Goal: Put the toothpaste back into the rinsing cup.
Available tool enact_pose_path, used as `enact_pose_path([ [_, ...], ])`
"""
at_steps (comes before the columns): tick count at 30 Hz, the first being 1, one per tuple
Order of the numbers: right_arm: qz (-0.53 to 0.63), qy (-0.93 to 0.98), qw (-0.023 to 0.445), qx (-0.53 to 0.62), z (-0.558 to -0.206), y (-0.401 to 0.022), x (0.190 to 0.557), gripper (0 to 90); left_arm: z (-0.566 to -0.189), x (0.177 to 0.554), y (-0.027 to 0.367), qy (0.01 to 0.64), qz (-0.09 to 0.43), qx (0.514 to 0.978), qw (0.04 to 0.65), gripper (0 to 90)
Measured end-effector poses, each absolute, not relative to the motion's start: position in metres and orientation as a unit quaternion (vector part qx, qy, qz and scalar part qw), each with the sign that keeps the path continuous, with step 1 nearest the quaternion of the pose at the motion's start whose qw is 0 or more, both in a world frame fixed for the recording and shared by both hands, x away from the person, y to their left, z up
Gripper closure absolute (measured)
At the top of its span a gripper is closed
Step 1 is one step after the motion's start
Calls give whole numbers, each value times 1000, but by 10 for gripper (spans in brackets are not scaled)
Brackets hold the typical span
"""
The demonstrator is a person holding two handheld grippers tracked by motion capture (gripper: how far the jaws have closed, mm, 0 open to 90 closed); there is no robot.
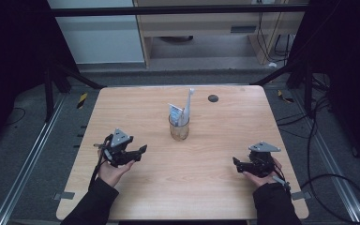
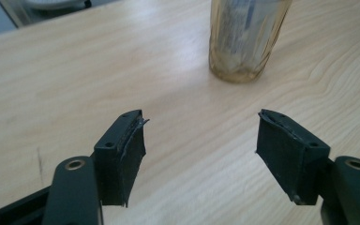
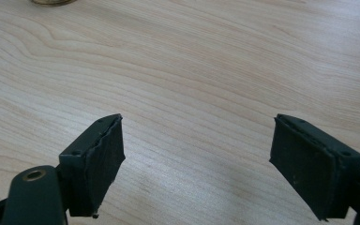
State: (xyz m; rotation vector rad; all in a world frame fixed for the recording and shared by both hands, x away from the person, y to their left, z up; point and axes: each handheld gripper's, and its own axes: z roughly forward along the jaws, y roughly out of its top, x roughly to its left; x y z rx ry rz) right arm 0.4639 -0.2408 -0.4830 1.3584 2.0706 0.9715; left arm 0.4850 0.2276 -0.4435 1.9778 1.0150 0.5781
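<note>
A ribbed amber glass cup (image 1: 178, 129) stands upright near the middle of the wooden table (image 1: 215, 197), with a white toothbrush (image 1: 189, 101) and a toothpaste tube (image 1: 175, 112) standing in it. My left gripper (image 1: 142, 152) sits to the cup's left and nearer the front, apart from it, open with nothing between its jaws. In the left gripper view the cup (image 2: 246, 40) stands ahead and to the right of the left gripper (image 2: 200, 129). My right gripper (image 1: 236, 162) rests low at the front right, open and empty. In the right gripper view its jaws (image 3: 199, 136) frame bare wood.
A small dark round disc (image 1: 213, 98) lies near the table's far edge. Metal rails run along the floor on both sides of the table, and cables trail on the floor at the right. A cabinet stands beyond the far edge.
</note>
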Motion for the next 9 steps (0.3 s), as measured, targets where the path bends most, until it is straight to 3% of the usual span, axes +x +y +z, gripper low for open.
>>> enact_pose_path([
  [9, 352, 756, 239, 497, -483, -243, 464, 162, -470, 474, 257, 441, 222, 783, 380, 287],
])
